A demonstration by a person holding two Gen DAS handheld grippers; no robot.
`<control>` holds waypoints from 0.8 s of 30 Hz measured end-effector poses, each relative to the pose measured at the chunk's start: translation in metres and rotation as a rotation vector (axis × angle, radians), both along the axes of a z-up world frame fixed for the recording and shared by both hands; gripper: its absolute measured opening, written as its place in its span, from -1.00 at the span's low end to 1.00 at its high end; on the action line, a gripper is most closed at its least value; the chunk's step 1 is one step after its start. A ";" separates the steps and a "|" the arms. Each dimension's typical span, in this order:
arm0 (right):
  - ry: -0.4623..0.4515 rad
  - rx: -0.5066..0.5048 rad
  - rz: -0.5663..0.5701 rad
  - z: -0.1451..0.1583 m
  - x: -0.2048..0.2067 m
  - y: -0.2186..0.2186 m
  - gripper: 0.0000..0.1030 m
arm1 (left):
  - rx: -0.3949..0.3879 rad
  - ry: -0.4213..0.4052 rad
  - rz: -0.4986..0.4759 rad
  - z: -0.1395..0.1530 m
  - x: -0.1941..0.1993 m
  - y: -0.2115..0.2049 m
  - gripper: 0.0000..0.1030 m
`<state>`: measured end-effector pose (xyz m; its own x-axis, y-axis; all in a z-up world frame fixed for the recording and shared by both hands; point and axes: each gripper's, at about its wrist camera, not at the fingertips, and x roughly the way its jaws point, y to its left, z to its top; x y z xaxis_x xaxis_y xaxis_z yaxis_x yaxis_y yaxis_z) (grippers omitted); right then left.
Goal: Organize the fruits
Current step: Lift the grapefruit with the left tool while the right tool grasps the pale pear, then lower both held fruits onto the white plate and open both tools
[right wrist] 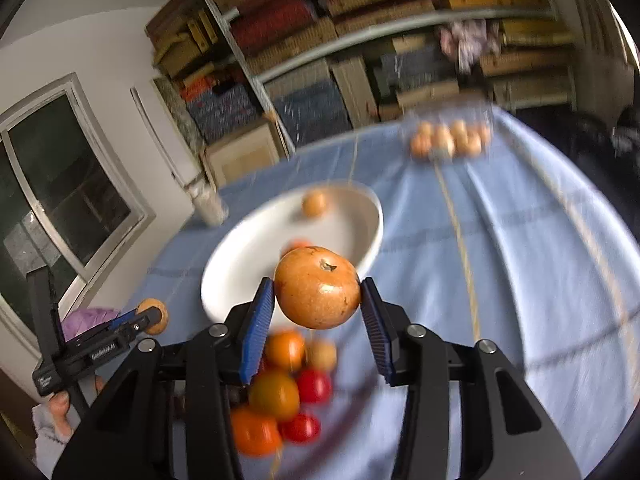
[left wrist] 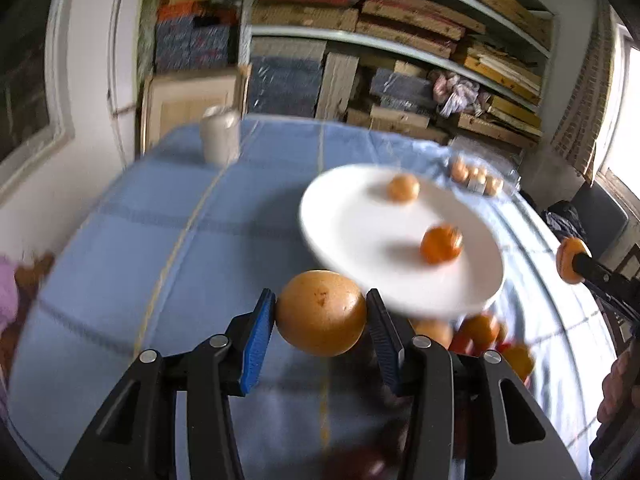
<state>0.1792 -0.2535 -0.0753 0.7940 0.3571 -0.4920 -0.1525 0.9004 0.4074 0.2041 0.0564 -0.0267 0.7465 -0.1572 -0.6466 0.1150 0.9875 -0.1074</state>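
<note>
Progress partial: two fruits already lay on white plate (left wrist: 360,220), centre right. One orange fruit (left wrist: 321,313) was pinched by left gripper (left wrist: 321,320), another (right wrist: 317,287) by right gripper (right wrist: 318,308), mid-frame. Pile (right wrist: 286,392) remained unsorted, lower centre.

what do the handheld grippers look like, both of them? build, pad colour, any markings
Both match: left gripper and right gripper have matte black plastic linkage arms with round silver pivot pins and ribbed blue pads. Seen from the right wrist camera, the left gripper's body carries small white lettering, too blurred to read.
</note>
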 end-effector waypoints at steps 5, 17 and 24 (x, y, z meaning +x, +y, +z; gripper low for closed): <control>-0.035 -0.021 -0.014 0.007 0.037 0.019 -0.16 | 0.018 -0.006 -0.022 0.007 0.040 -0.035 -0.08; 0.073 -0.144 0.003 -0.039 0.089 0.046 -0.15 | 0.053 0.103 -0.039 -0.038 0.084 -0.047 -0.08; 0.071 -0.139 -0.007 -0.040 0.090 0.043 -0.13 | 0.043 0.063 -0.022 -0.029 0.079 -0.042 0.05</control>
<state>0.2688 -0.2109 -0.1150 0.7575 0.2765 -0.5914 -0.1213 0.9497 0.2887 0.2826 0.0140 -0.0553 0.7006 -0.1438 -0.6989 0.1307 0.9888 -0.0725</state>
